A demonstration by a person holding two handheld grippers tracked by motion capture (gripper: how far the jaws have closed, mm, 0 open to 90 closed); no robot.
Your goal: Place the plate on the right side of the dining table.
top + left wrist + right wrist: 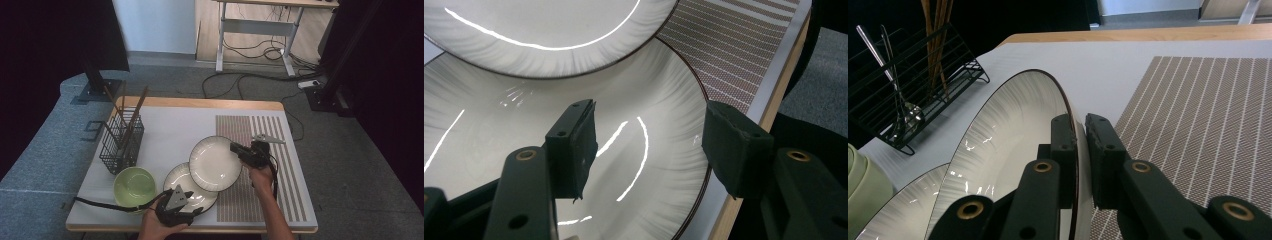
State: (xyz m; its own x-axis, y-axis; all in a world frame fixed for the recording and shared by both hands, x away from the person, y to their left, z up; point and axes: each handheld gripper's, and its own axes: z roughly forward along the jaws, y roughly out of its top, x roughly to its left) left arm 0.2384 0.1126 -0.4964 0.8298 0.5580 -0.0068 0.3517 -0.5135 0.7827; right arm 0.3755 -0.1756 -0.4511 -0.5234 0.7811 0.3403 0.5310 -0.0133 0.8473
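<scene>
Two white plates with dark rims are on the table. The upper plate (215, 163) is lifted and tilted, and my right gripper (239, 151) is shut on its right rim; in the right gripper view the pads (1064, 135) pinch the upper plate (1013, 130) edge. The lower plate (187, 186) lies flat under it. My left gripper (192, 201) is open at the lower plate's near rim. In the left gripper view its jaws straddle the lower plate's (514, 130) edge without pressing, with the upper plate (549, 30) overlapping above.
A green bowl (134, 186) sits left of the plates. A black wire caddy (121, 142) with chopsticks and a spoon stands at the back left. A striped brown placemat (270, 150) covers the right of the table. The table's near wooden edge (769, 120) runs beside my left gripper.
</scene>
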